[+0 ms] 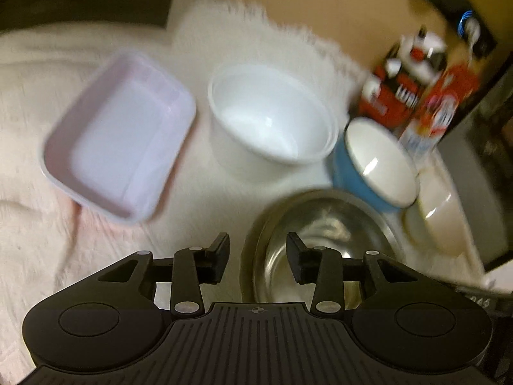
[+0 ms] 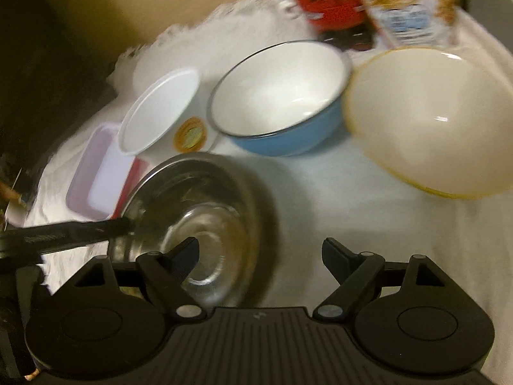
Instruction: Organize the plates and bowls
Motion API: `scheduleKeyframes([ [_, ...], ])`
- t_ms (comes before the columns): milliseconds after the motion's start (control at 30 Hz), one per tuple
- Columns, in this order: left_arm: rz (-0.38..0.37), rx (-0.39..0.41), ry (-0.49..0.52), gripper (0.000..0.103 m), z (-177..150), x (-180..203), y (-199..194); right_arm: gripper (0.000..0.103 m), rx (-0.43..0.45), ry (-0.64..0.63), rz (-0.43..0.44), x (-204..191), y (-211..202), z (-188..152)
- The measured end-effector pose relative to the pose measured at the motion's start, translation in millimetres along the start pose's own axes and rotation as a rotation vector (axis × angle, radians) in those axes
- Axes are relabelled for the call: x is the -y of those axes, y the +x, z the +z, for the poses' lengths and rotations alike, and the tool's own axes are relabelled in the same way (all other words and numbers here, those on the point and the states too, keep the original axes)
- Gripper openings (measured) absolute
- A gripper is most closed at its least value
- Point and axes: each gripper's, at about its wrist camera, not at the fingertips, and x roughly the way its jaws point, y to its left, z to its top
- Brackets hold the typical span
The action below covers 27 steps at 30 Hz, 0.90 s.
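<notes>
White cloth-covered tabletop [image 2: 320, 199], dim room, frames blurred. Items: lavender rectangular plastic tray [image 1: 118, 134]; white round plastic bowl [image 1: 272, 115]; blue enamel bowl with white interior [image 2: 279, 96]; cream bowl with yellow rim [image 2: 429, 118]; shiny stainless-steel bowl [image 2: 195, 211]. Left gripper [image 1: 258, 252]: jaws partly apart, straddling the steel bowl's near rim, pads apparently not touching it. Right gripper [image 2: 261, 256]: jaws wide, empty, steel bowl directly before its left finger. Left hand judged nearer.
</notes>
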Motion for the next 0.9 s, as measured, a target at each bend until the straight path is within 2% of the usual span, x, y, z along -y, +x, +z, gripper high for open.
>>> scheduleKeyframes([
  [133, -0.143, 0.066, 0.024, 0.042, 11, 15, -13, 0.086, 0.065, 0.070, -0.064, 17, -22, -5],
  [233, -0.266, 0.054, 0.072, 0.042, 17, 42, -8, 0.087, 0.123, 0.067, -0.121, 20, -42, -6],
  [400, -0.339, 0.006, 0.102, 0.042, 11, 100, 12, 0.088, 0.240, -0.112, -0.290, 30, -81, 7],
  [467, -0.352, -0.007, 0.111, 0.042, 3, 121, 22, 0.088, 0.251, -0.118, -0.297, 48, -92, 19],
  [567, -0.335, -0.031, 0.084, 0.042, -4, 148, 47, 0.088, 0.240, -0.108, -0.262, 76, -99, 37],
  [633, -0.315, -0.055, 0.055, 0.042, -4, 168, 70, 0.088, 0.236, -0.124, -0.278, 89, -94, 47],
  [733, -0.224, -0.066, 0.052, 0.042, -3, 193, 96, 0.088, 0.208, -0.170, -0.262, 107, -76, 64],
  [833, -0.158, -0.070, 0.054, 0.042, -4, 213, 116, 0.087, 0.191, -0.149, -0.249, 129, -55, 80],
  [900, -0.114, -0.078, 0.074, 0.043, -6, 223, 127, 0.081, 0.165, -0.117, -0.203, 145, -40, 90],
])
